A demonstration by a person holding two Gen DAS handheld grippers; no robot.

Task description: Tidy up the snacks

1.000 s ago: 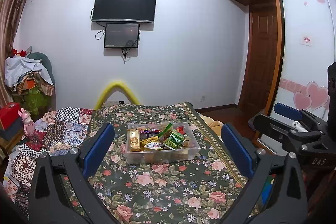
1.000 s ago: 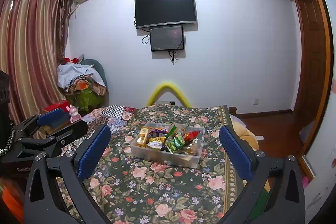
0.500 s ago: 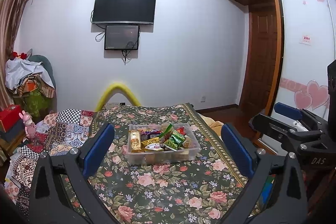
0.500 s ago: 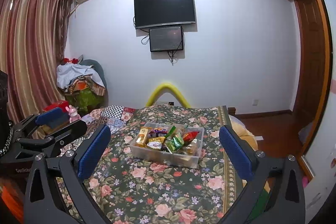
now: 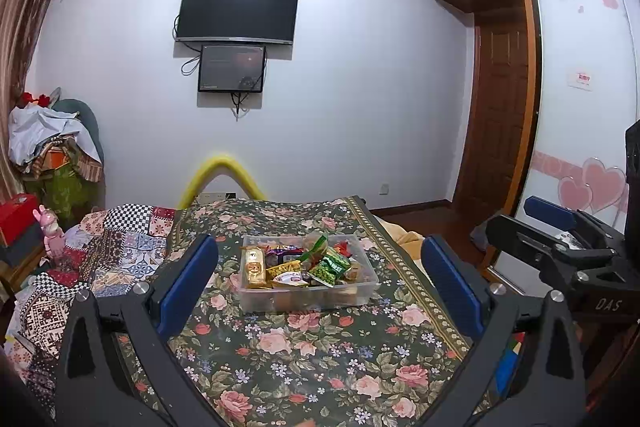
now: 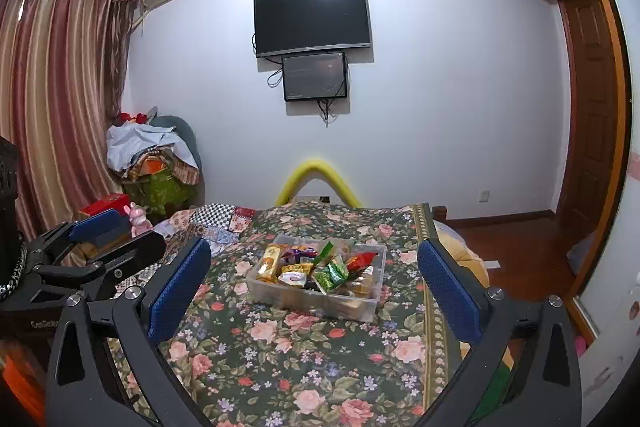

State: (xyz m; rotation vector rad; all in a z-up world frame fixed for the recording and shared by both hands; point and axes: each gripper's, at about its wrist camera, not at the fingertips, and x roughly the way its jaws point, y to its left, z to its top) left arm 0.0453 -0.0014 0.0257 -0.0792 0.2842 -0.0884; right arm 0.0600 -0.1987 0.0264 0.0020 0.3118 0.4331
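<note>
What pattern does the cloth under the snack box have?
The cloth is dark green with pink roses and small flowers, clearest in the left wrist view; the snack box rests on it.

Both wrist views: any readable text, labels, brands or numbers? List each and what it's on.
"DAS": on the black body of the right tool, seen in the left wrist view.
Lettering on the left tool body in the right wrist view: too blurred to read.
Snack packets in the clear bin: print too small to read.
Sticker on the wardrobe door: unreadable.
</note>
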